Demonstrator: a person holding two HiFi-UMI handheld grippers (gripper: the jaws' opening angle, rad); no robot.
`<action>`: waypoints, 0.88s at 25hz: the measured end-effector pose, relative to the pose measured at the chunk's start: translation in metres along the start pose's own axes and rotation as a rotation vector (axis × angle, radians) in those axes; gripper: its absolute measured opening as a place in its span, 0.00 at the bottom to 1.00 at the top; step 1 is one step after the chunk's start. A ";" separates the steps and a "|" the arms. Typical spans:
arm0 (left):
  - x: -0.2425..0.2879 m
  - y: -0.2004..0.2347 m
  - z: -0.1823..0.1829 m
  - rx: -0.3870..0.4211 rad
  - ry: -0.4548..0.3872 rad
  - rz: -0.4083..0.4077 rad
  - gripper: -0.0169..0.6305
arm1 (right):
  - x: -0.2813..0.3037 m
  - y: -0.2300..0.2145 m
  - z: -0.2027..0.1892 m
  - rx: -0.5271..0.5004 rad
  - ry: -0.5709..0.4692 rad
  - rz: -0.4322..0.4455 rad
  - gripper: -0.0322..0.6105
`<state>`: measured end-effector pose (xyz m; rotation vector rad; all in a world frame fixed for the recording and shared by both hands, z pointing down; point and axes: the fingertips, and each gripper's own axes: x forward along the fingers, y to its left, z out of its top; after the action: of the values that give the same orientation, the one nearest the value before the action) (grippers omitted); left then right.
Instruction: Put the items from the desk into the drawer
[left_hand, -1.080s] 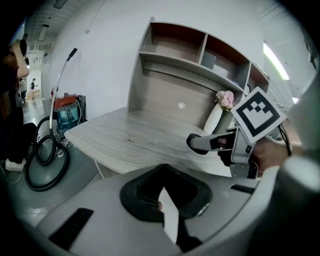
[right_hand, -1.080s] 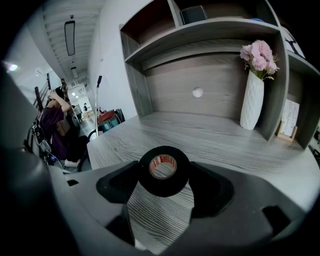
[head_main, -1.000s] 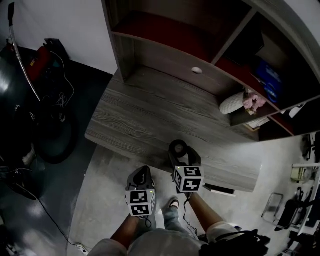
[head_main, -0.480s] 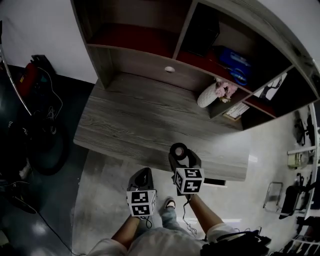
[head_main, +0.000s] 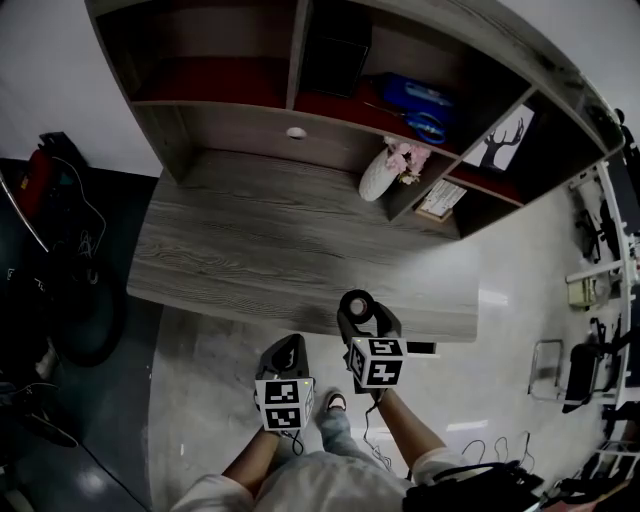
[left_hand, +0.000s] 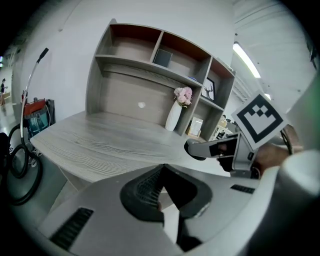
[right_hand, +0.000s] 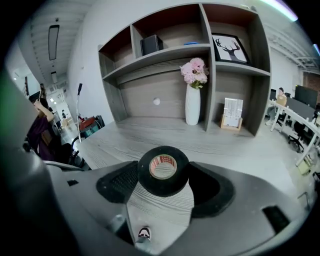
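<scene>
- In front of the person, the grey wooden desk (head_main: 260, 240) carries a shelf unit (head_main: 330, 70) with a white vase of pink flowers (head_main: 380, 172).
- The right gripper (right_hand: 163, 187) is over the desk's near edge, its jaws pinching a black tape roll (right_hand: 163, 170).
- The left gripper (left_hand: 162, 192) is just beside it, off the desk, jaws pressed together with nothing between them.

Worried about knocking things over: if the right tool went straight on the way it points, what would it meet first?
Probably the white vase of pink flowers at the back of the desk; the wood before it looks bare. Depth is unclear.
</scene>
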<state>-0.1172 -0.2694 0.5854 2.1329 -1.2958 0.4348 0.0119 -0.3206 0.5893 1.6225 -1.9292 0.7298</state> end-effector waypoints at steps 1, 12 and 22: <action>0.001 -0.004 0.000 0.004 0.003 -0.006 0.04 | -0.003 -0.004 -0.002 0.003 -0.001 -0.005 0.53; 0.010 -0.058 -0.015 0.066 0.039 -0.081 0.04 | -0.037 -0.051 -0.026 0.062 -0.001 -0.065 0.53; 0.012 -0.102 -0.034 0.135 0.086 -0.144 0.04 | -0.064 -0.087 -0.050 0.123 -0.003 -0.107 0.53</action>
<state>-0.0202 -0.2211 0.5852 2.2752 -1.0841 0.5601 0.1094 -0.2526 0.5879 1.7864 -1.8150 0.8169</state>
